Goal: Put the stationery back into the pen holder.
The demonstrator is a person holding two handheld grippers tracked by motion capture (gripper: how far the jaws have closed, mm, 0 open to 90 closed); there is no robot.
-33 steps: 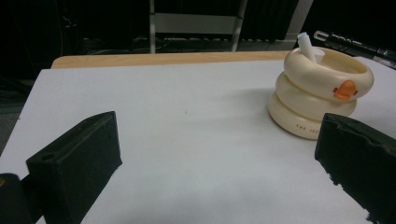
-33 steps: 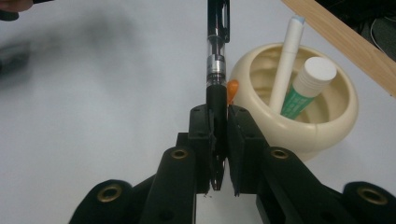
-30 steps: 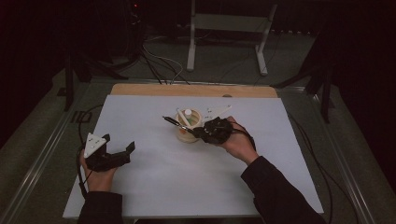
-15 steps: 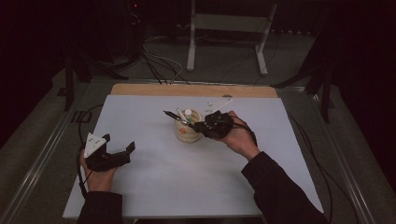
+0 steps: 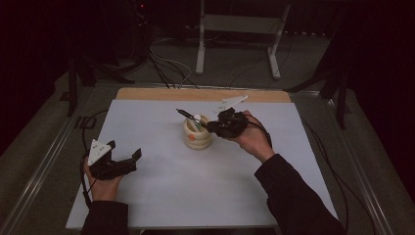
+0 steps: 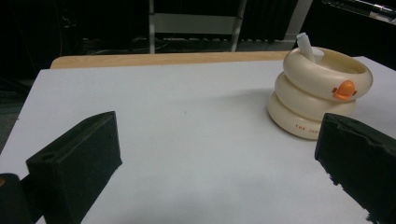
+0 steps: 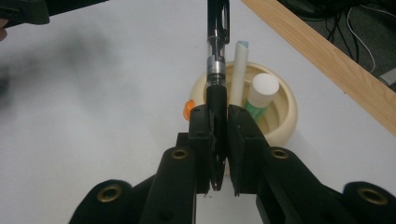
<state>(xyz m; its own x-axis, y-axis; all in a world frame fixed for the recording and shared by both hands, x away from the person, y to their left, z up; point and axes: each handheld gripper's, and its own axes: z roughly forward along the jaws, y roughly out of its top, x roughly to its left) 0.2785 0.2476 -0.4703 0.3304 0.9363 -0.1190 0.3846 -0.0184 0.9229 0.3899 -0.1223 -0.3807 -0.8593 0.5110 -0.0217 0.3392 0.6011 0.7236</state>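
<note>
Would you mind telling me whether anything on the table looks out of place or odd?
Nothing stands out. The cream pen holder stands upright on the white mat, and the right tongs grip a black pen above it.

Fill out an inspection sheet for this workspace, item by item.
Surface: white tabletop, wooden strip along far edge.
Job's things: cream ringed plastic pen holder with orange duck bill; black pen; white tube and white-capped green stick inside holder.
Clutter: nothing seen.
Grippers: left gripper open, empty; right gripper shut on the pen above the holder.
Cables: black cable trailing off the table's right.
Surroundings: dark floor, white metal stand.
</note>
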